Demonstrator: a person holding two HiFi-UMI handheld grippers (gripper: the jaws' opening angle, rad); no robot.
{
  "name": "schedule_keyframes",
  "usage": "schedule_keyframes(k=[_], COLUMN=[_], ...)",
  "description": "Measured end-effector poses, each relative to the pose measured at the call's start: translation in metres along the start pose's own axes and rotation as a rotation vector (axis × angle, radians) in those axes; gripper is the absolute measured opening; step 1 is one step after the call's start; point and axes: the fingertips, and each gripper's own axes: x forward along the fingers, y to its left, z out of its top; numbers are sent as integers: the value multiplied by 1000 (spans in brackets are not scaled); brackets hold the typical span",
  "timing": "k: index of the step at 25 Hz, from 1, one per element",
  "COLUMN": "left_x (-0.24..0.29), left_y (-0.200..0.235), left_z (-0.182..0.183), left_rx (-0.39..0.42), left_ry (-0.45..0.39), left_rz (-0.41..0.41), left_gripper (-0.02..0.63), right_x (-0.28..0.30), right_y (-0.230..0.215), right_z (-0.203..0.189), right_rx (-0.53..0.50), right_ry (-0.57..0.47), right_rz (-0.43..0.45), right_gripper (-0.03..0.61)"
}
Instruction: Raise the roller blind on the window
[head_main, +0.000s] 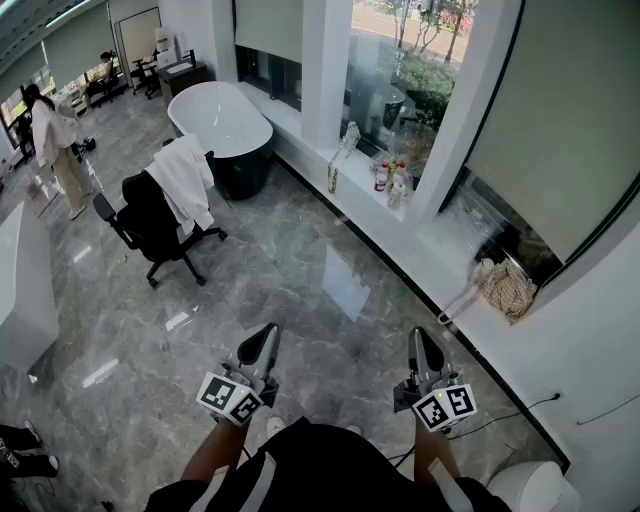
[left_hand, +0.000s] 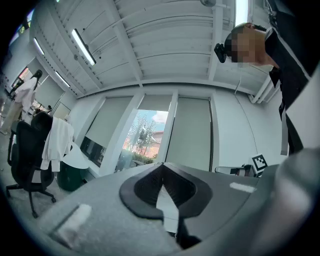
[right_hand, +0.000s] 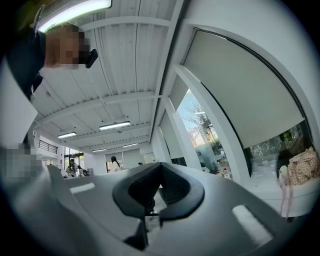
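The nearest roller blind (head_main: 545, 130) hangs low over the right-hand window, leaving a dark strip of glass above the sill. In the right gripper view this blind (right_hand: 245, 95) fills the upper right. A second lowered blind (head_main: 268, 25) covers a far window, and the window between them is uncovered. My left gripper (head_main: 265, 340) and right gripper (head_main: 422, 342) are held side by side above the floor, well short of the window wall. Both are shut with nothing in them. In the left gripper view the shut jaws (left_hand: 161, 167) point towards two lowered blinds (left_hand: 189, 132). The right gripper's jaws (right_hand: 160, 167) are shut too.
A window sill (head_main: 455, 255) carries bottles (head_main: 390, 180) and a woven bag (head_main: 508, 288). A white bathtub (head_main: 222, 120) stands at the back. An office chair draped in a white garment (head_main: 165, 210) is on the marble floor. A person (head_main: 55, 140) stands far left.
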Motion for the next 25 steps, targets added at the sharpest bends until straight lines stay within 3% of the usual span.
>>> schedule_keyframes(k=[18, 25], left_x=[21, 40], left_y=[-11, -43], left_z=[-12, -21], left_rx=[4, 14], left_ry=[13, 22], left_rz=[-3, -36], left_gripper=[5, 5], right_x=[-11, -42], right_y=[-35, -56], right_z=[1, 19], right_rx=[24, 37], right_ry=[-7, -62], right_rz=[-30, -43], right_gripper=[0, 2])
